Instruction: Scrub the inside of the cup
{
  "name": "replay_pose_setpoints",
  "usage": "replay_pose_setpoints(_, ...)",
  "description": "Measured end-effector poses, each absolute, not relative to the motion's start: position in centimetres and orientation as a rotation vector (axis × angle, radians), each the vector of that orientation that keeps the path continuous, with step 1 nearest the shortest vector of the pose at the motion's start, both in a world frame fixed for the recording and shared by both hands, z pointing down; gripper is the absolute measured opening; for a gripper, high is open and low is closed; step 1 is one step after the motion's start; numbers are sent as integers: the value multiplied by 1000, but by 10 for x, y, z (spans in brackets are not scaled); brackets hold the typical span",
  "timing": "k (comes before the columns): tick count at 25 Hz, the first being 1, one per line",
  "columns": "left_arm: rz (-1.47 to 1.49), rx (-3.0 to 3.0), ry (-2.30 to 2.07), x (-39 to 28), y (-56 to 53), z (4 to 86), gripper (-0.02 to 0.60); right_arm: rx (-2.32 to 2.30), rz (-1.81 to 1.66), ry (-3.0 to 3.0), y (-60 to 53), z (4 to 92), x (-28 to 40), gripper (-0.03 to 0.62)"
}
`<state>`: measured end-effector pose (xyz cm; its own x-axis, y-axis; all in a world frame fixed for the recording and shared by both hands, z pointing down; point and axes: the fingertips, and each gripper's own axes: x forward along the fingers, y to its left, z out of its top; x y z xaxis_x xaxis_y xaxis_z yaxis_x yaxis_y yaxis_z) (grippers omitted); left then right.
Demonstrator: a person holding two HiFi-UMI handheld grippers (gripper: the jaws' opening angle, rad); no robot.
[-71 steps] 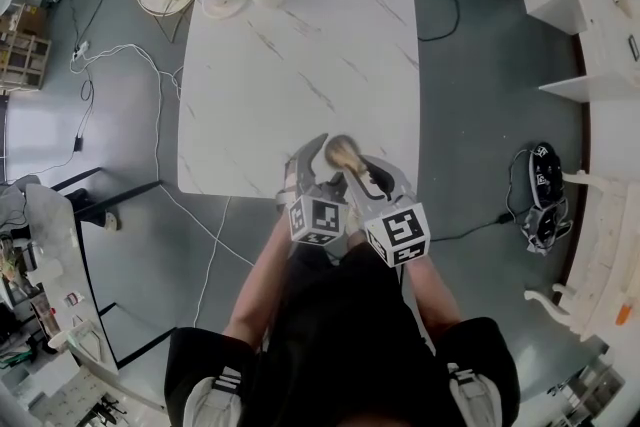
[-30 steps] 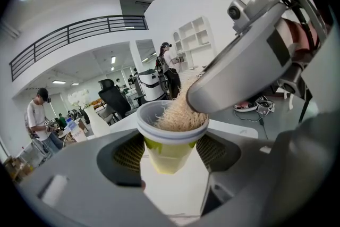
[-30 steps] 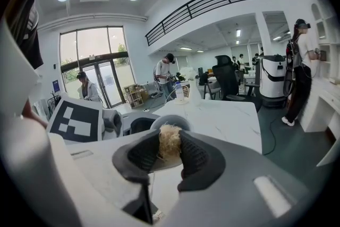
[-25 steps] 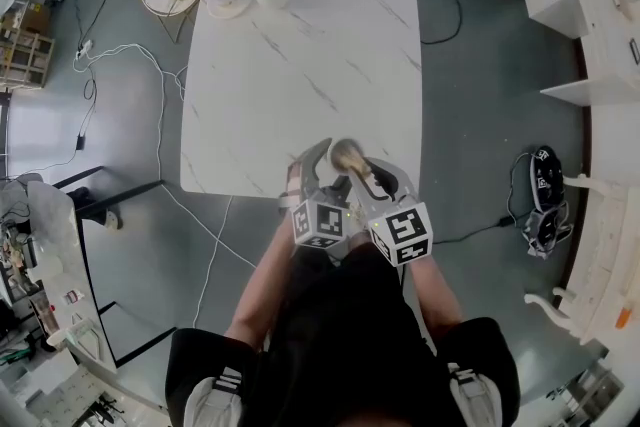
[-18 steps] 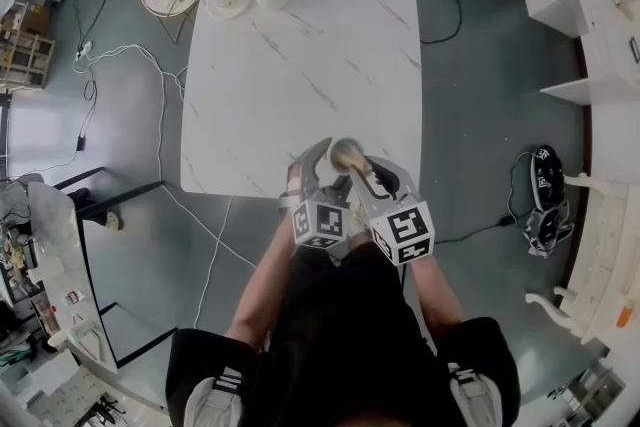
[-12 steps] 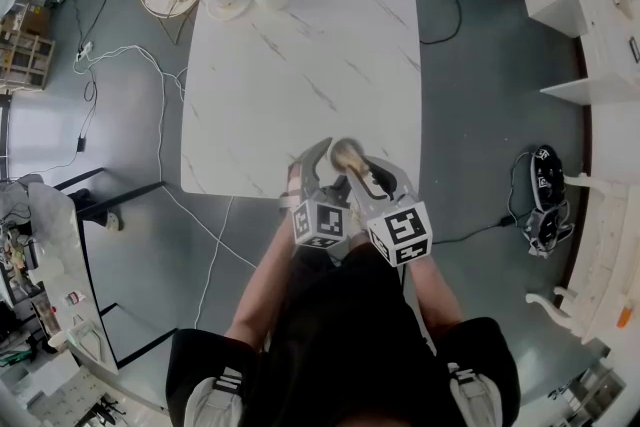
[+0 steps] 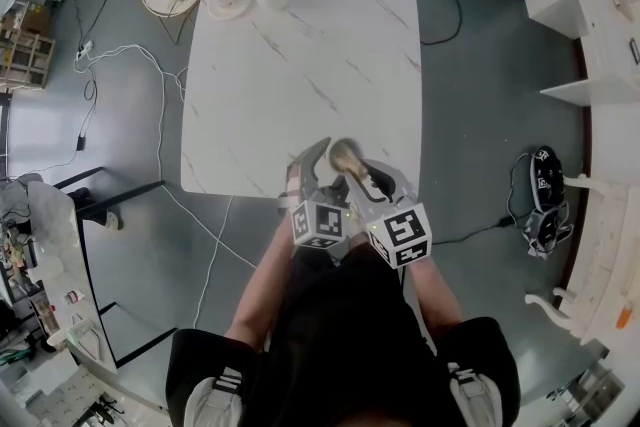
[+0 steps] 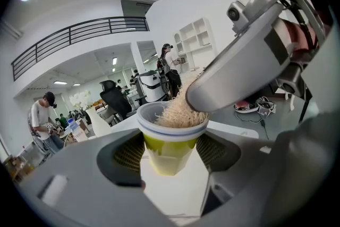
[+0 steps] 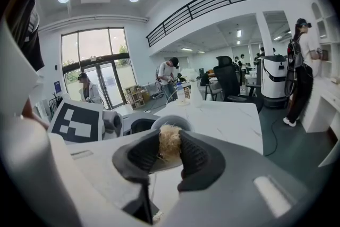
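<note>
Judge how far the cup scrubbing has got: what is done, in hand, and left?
Done: the left gripper holds the yellow-green cup. In hand: the right gripper clamps a straw-coloured fibre scrubber, pushed into the cup's mouth. Left: finishing the scrub and withdrawing it; the inside's cleanliness is hidden.

Shifts the right gripper only a hair left and toward the body versus a second ago, marker cube with it. Rocks the scrubber slightly in the cup. Nudges the table rightward in frame against the oldest picture.
</note>
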<state>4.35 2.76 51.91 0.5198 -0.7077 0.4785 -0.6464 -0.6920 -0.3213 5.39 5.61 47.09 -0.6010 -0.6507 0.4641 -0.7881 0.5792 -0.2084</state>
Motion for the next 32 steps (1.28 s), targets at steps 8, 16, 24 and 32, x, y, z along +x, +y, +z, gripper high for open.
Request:
replay_pose_setpoints(8,-906,-2646,1185,41,29,520,314,1187,566,-2470,54,472,58,104)
replay_pose_setpoints(16,-904,-2646,1191,39,30,518,314,1187,567,-2466,52,470,59,106)
replay_pose_setpoints(24,-902,-2644,1207,35,29,517,313,1147,555,-2480,49,468,44,104)
replay_pose_setpoints(32,-916,-2644,1227,24,22,520,313,1098,562,-2486,48,471,32,106)
